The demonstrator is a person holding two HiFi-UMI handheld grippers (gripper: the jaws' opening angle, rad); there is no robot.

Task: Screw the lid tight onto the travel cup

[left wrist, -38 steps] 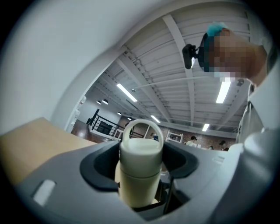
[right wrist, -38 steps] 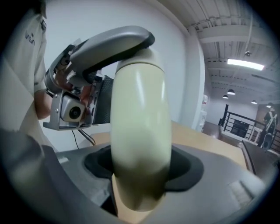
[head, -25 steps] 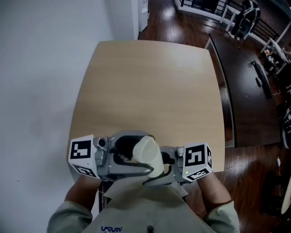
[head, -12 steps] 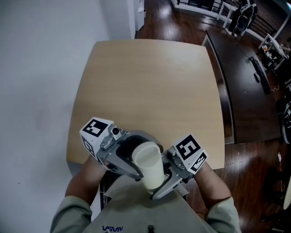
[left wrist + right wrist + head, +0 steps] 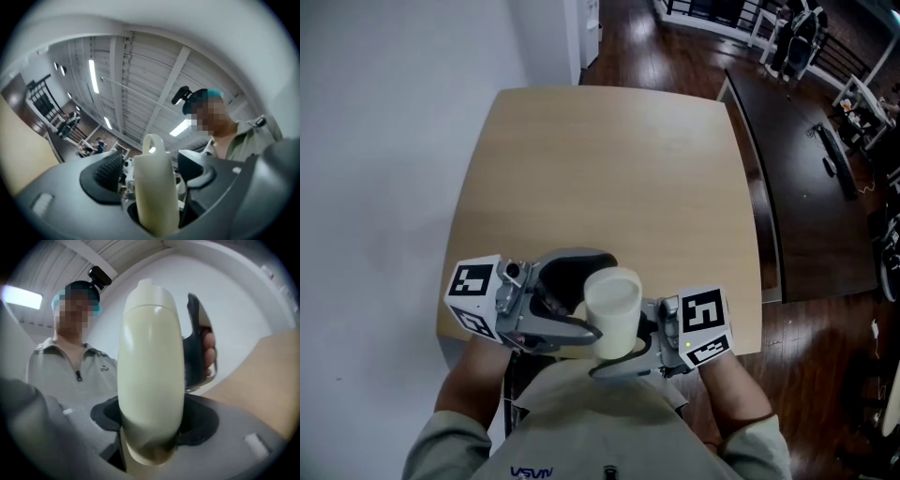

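Holding a cream travel cup (image 5: 613, 302) at lower centre of the head view, by the lower edge of the wooden table (image 5: 609, 169).
Your right gripper (image 5: 154, 420): jaws clamped on the cup's body. Your left gripper (image 5: 152, 168): jaws have just been opening and stand apart, with the looped lid (image 5: 153, 187) on the cup's end between them and a gap on either side.
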